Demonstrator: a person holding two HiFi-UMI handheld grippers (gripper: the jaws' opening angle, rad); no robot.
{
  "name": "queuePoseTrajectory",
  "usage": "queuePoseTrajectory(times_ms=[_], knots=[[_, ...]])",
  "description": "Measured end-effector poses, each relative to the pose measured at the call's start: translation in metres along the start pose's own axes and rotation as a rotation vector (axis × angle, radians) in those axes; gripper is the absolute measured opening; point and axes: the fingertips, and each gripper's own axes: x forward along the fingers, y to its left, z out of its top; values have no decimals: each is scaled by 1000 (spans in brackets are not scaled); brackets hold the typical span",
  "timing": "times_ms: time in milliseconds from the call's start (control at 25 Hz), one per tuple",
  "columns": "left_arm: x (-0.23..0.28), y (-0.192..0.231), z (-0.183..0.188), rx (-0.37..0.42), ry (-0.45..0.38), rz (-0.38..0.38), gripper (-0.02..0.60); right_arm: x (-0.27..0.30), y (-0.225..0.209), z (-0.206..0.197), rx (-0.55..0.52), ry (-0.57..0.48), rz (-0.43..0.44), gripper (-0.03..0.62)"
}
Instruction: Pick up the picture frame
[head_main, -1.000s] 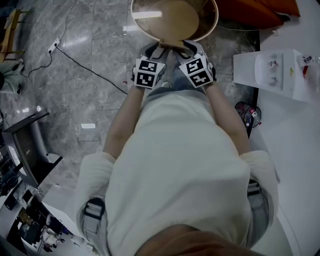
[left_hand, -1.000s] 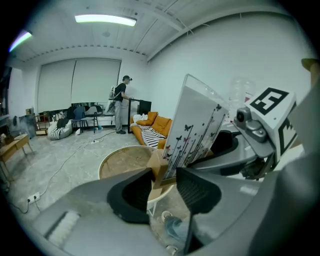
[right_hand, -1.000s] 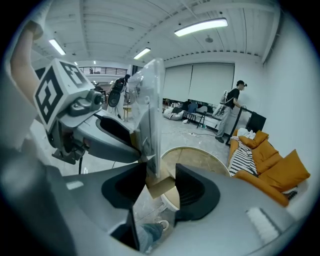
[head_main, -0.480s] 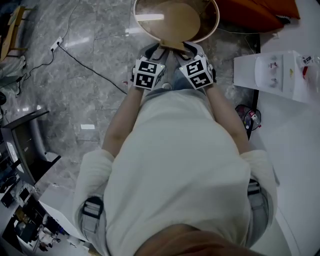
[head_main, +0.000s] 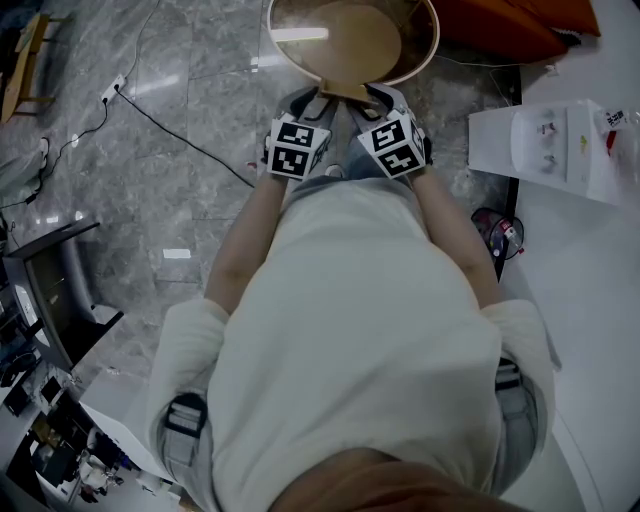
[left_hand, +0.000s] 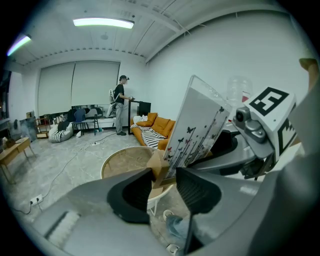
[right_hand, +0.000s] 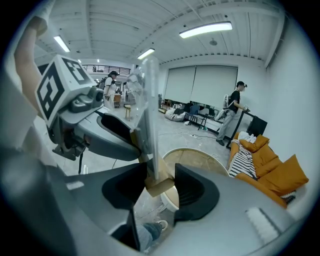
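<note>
Left gripper (left_hand: 163, 182) and right gripper (right_hand: 160, 187) each clamped the wooden foot (left_hand: 158, 169) of the clear, butterfly-printed picture frame (left_hand: 197, 130), mid-picture, above the round wooden table (head_main: 345, 35). Lifting judged underway; next needs level, matched raising.

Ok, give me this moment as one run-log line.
left gripper: shut on picture frame | right gripper: shut on picture frame | frame position: at round table near edge

Clear picture frame (left_hand: 200, 125), butterfly print, tilted
</note>
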Motion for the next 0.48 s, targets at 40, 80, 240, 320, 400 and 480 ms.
queuePoseTrajectory(times_ms=[40,80,240,320,400,480], knots=[[0,0,0,2,0,2,158,0,0,0,-2,0,1,176],[-1,0,-1,2,3,2,157,1,0,0,-2,-1,2,176],[0,1,1,7,-5,2,158,1,0,-1,0,-1,2,176],[1,0,3,5,-7,2,158,1,-1,-2,0,2,2,176],[2,-1,2,2,-2,0,158,2,-2,-3,1,2,3,176],[3,-1,3,2,-9,0,158,2,-2,-4,3,3,3,176]])
